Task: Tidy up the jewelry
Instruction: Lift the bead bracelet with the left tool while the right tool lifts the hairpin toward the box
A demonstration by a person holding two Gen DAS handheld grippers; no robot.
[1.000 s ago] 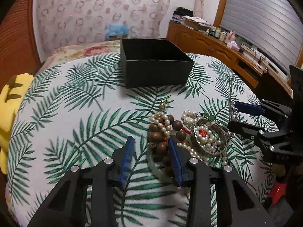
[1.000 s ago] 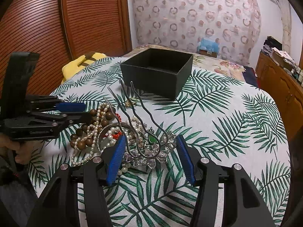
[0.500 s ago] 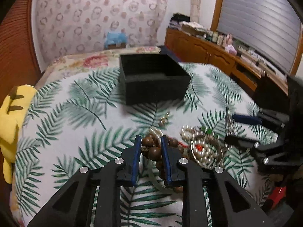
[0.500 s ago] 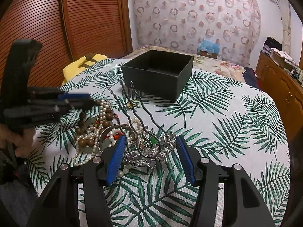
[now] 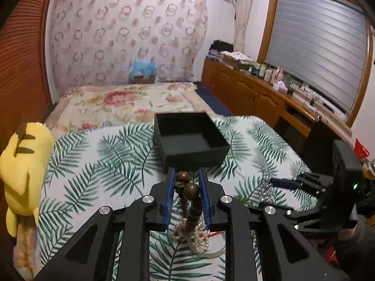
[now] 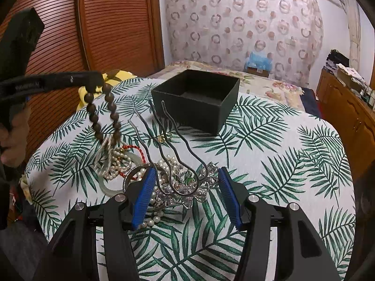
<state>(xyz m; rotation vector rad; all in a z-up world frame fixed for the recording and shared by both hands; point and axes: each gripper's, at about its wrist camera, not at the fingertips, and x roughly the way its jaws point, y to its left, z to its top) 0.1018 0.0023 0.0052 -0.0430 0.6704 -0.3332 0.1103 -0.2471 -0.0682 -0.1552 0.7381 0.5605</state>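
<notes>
Bedroom scene: wood-slat wardrobe doors (image 6: 58, 46) at left, patterned curtain (image 5: 126, 39) at the back, shuttered window (image 5: 316, 46) over a long wooden cabinet (image 5: 253, 93) on the right. Floral bedspread (image 5: 121, 103) covers the far part of the bed; near part carries a palm-leaf cloth (image 6: 281, 164), which is the work surface. Cloth's right half is bare with lots of free room; left edge is crowded by one yellow plush toy (image 5: 23, 164). One black open box (image 6: 199, 98) sits toward the far middle of the cloth, empty as far as visible, clear space around it. One jewelry pile (image 6: 145, 171) lies near the front, well apart from the box: pearl strands, a pale bangle, a red cord, one silver hair comb (image 6: 178, 161) with wavy prongs pointing at the box; exact piece count cannot be told. Two grippers. Left gripper (image 5: 186, 187) is raised above the cloth, blue pads nearly together and pinching one brown bead bracelet (image 6: 103, 117), which hangs down with a pearl strand snagged on its lower end, just in front of the box. Right gripper (image 6: 185, 194) is low over the comb, fingers about half open on either side of it, holding nothing.
</notes>
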